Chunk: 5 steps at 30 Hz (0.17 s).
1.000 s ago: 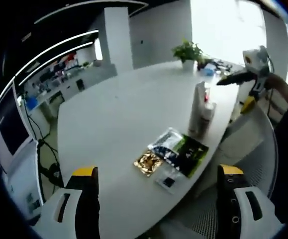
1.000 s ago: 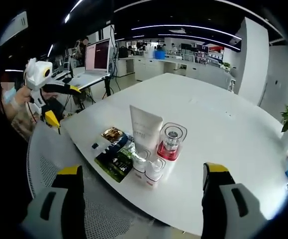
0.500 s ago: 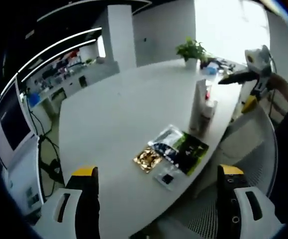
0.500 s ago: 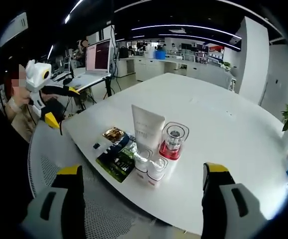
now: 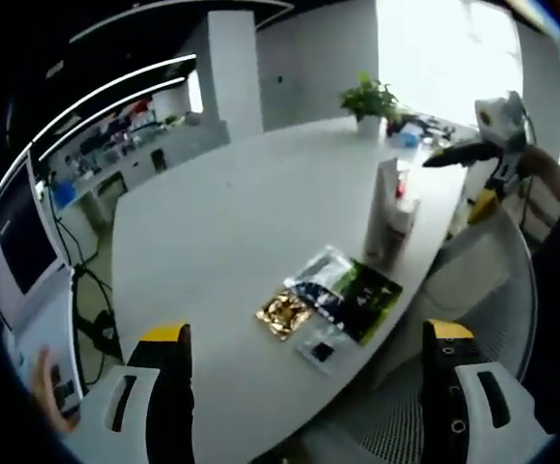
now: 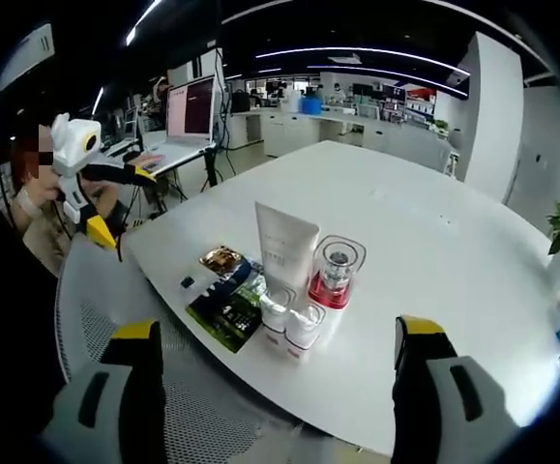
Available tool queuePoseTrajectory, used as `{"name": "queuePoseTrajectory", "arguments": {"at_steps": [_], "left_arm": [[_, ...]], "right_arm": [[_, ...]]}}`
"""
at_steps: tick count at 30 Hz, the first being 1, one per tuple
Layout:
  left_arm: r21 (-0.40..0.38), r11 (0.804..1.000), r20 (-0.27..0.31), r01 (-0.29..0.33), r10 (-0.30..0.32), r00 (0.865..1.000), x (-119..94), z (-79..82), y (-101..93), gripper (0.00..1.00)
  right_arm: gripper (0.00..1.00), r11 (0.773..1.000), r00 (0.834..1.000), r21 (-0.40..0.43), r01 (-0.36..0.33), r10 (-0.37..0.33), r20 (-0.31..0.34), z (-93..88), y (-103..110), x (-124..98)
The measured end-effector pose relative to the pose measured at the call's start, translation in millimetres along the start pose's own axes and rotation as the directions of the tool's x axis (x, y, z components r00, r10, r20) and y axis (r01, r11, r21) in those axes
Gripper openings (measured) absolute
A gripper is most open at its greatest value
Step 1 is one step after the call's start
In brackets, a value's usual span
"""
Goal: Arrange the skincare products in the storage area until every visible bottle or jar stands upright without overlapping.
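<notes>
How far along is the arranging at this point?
The white tube, red-based bottle and two small white bottles already stand upright in a tight cluster. The sachets lie flat beside them. Both grippers, left gripper and right gripper, hang open and empty.

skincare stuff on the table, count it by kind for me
White tube standing on its cap: 1
Clear jar with red base: 1
Small white bottles: 2
Flat sachets lying by the table edge: about 4, overlapping, so the count is uncertain
Total: about 8
</notes>
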<state>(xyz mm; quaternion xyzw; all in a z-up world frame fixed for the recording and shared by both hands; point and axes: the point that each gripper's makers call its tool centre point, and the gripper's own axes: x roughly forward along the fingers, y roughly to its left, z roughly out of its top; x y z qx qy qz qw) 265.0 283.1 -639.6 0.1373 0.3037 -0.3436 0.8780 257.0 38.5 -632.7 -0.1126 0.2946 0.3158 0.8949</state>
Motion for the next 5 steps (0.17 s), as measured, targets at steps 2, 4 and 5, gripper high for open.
{"name": "queuePoseTrajectory", "arguments": {"at_steps": [2, 4, 5], "left_arm": [[-0.002, 1.0, -0.004, 0.001, -0.001, 1.0, 0.2, -1.6, -0.8, 0.97], [-0.008, 1.0, 0.001, 0.001, -0.001, 1.0, -0.1, -1.7, -0.9, 0.97], [-0.011, 1.0, 0.003, 0.002, -0.002, 1.0, -0.3, -1.7, -0.9, 0.97]], "right_arm": [[1.0, 1.0, 1.0, -0.001, -0.002, 0.002, -0.002, -0.2, 0.5, 0.4], [1.0, 1.0, 1.0, -0.002, -0.005, 0.005, -0.003, -0.3, 1.2, 0.8], [1.0, 1.0, 1.0, -0.002, -0.006, 0.006, -0.003, -0.5, 1.4, 1.0]]}}
